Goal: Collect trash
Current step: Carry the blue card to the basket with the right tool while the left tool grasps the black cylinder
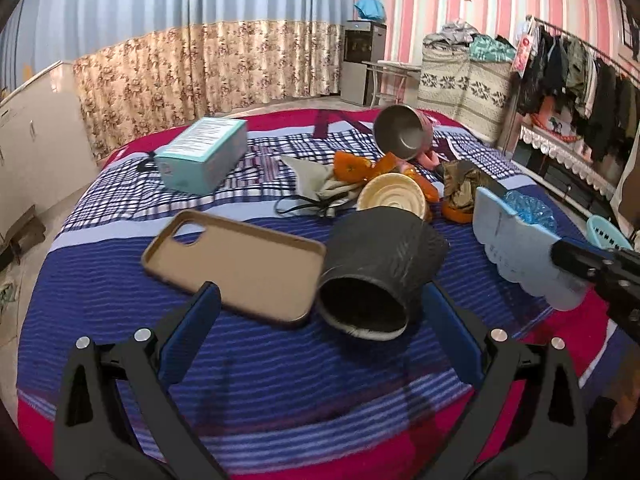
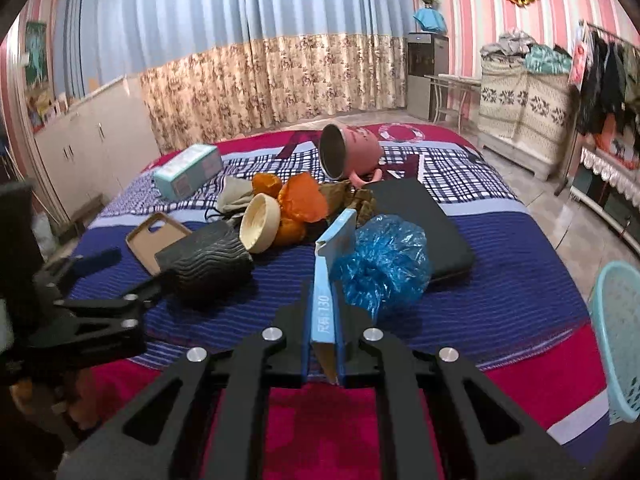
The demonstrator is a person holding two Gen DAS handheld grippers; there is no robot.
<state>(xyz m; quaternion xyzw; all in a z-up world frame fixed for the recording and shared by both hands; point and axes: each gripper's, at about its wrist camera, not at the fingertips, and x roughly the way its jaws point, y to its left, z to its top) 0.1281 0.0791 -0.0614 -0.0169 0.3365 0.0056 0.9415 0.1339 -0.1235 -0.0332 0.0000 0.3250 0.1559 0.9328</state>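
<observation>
My left gripper (image 1: 320,300) is open, its blue-padded fingers either side of a black ribbed paper cup (image 1: 376,268) lying on its side on the bed; the cup also shows in the right wrist view (image 2: 208,268). My right gripper (image 2: 323,320) is shut on a light blue card (image 2: 332,248), held above the bed; the card also shows in the left wrist view (image 1: 516,252). A crumpled blue plastic bag (image 2: 384,264), orange plastic bag (image 2: 304,200), a cream paper bowl (image 2: 260,222) and brown wrappers (image 1: 460,188) lie in a pile.
A tan phone case (image 1: 240,264), teal box (image 1: 204,154), pink metal mug (image 2: 352,152), grey cloth pouch (image 1: 316,184) and a black pad (image 2: 420,220) lie on the striped bedspread (image 1: 120,320). A teal plastic basket (image 2: 620,340) stands at the bed's right edge.
</observation>
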